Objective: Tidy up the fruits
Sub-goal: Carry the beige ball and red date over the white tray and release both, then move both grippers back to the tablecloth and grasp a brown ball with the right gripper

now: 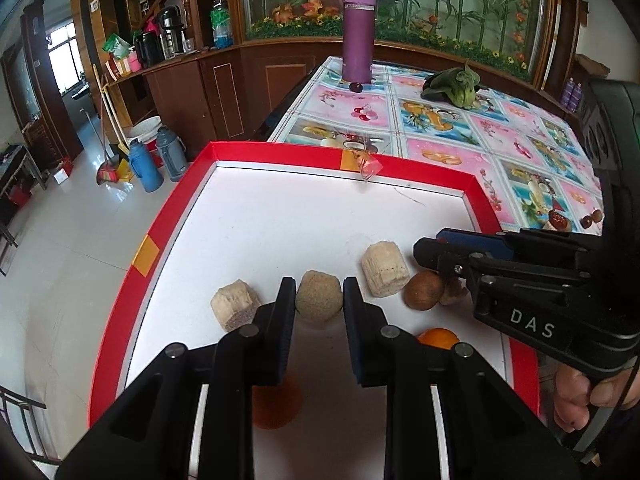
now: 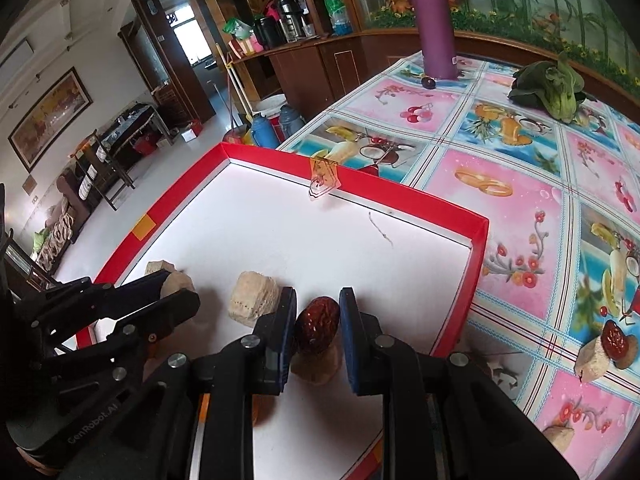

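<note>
A white tray with a red rim [image 1: 280,153] [image 2: 478,240] holds the fruit. My left gripper [image 1: 319,308] [image 2: 179,287] is shut on a round beige fruit [image 1: 319,295], its pads pressing both sides, low over the tray. A beige chunk [image 1: 235,309] lies to its left and a ribbed beige chunk [image 1: 385,269] [image 2: 253,299] to its right. My right gripper [image 2: 318,320] [image 1: 427,249] is shut on a dark red date [image 2: 318,326] [image 1: 424,290], just above another beige piece [image 2: 316,369]. Two oranges [image 1: 276,405] [image 1: 438,338] sit partly hidden under my fingers.
On the patterned tablecloth to the right lie another date [image 2: 615,339] on a beige piece [image 2: 594,361] and one more chunk [image 2: 560,436]. A purple flask [image 1: 357,30], a small dark fruit [image 1: 355,87] and a leafy green [image 1: 454,86] stand at the far end. A hand [image 1: 580,400] holds the right gripper.
</note>
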The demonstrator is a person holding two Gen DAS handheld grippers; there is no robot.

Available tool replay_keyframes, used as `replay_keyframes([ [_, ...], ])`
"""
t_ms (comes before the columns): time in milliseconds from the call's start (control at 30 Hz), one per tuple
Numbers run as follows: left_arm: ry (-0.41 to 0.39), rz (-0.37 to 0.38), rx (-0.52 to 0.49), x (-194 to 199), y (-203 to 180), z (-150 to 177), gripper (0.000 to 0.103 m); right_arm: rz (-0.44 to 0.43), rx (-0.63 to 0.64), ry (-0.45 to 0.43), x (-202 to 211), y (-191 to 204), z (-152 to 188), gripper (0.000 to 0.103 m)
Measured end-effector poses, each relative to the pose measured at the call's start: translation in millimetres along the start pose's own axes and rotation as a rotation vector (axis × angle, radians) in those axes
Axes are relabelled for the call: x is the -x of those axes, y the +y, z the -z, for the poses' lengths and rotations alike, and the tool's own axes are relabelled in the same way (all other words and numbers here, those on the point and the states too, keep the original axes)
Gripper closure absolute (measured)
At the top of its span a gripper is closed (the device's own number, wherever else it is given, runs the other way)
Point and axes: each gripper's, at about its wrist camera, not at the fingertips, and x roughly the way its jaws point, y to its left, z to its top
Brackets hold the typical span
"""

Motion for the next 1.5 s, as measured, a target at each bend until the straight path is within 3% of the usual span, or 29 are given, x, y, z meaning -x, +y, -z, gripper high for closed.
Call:
replay_keyframes([
  [233, 0.006, -0.076, -0.001, -1, -1, 1, 0.076, -0.008, -0.007, -0.013, 8, -3, 1, 0.082],
  [433, -0.020, -0.116, -0.006, 10, -4, 0, 0.051, 0.000, -0.010, -0.074, 34, -13, 1, 0.080],
  [533, -0.039, -0.124, -0.016, 19, -9, -2, 0.043, 0.011, -0.034, -0.107, 51, -25, 3, 0.080],
  [633, -0.056, -0.124, -0.026, 27, -16, -4, 0.042, 0.030, -0.059, -0.137, 69, -39, 5, 0.080],
  [733, -0.063, -0.111, -0.035, 34, -24, -4, 0.042, 0.051, -0.080, -0.164, 88, -56, 11, 0.079],
  [867, -0.082, -0.075, -0.052, 43, -40, -3, 0.024, 0.107, -0.122, -0.198, 117, -89, 26, 0.074],
  [1200, -0.070, 0.078, -0.172, 49, -108, -4, 0.023, 0.254, -0.300, -0.241, 169, -186, 67, 0.074],
  [1500, -0.004, 0.174, -0.296, 34, -172, 6, 0.023, 0.357, -0.353, -0.219, 179, -232, 93, 0.073],
])
